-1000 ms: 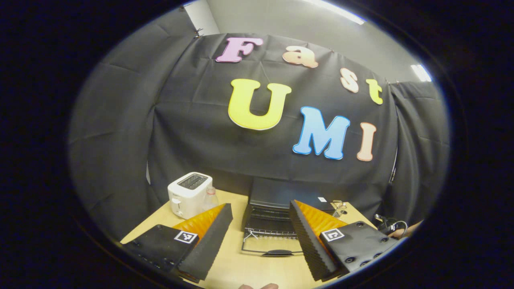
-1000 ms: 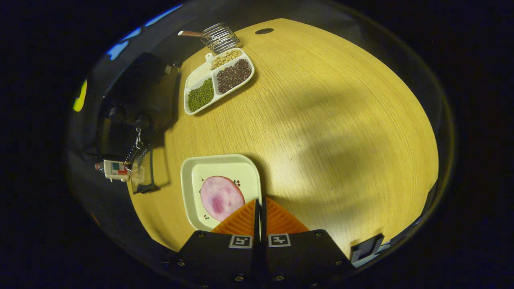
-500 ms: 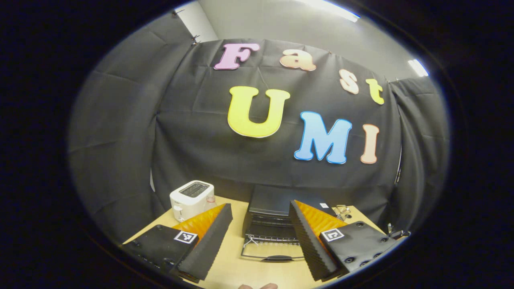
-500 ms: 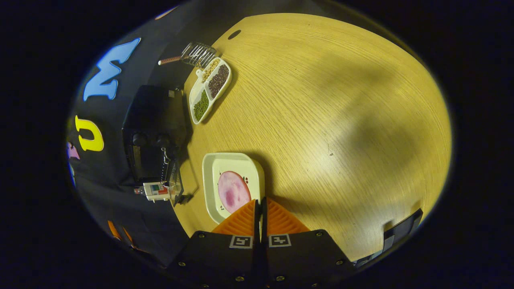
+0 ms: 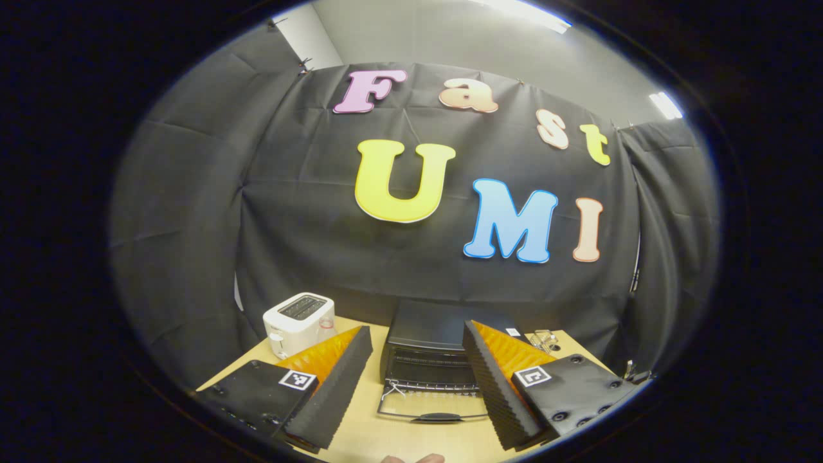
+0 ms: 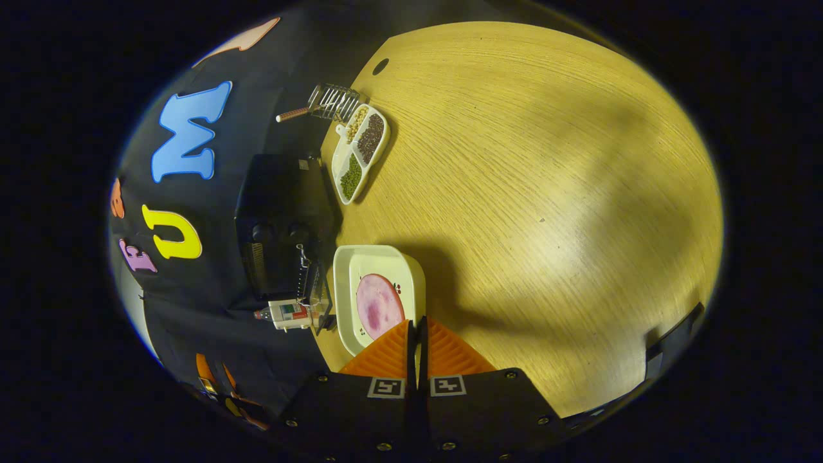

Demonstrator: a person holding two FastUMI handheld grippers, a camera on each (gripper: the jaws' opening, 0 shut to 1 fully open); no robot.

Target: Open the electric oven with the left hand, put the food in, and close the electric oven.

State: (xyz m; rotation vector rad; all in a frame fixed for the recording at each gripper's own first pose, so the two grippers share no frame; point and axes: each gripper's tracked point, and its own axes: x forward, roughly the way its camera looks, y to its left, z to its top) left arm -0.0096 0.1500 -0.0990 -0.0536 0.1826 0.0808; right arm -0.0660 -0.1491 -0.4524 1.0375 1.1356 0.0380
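The black electric oven (image 5: 443, 350) stood at 6 o'clock, door (image 5: 432, 406) dropped open. The left gripper (image 5: 418, 379) was spread; the right gripper (image 6: 416, 344) pinched the ham plate (image 6: 376, 302).

L claw (image 5: 416, 370) agape; R claw (image 6: 416, 341) clamped.

At the bottom of the frame, the left gripper (image 5: 416, 379) hangs with its fingers wide apart above a wooden table (image 5: 366, 431), framing a black electric oven (image 5: 432, 350) whose glass door (image 5: 432, 406) lies open, a white toaster (image 5: 297, 315) at lower left.
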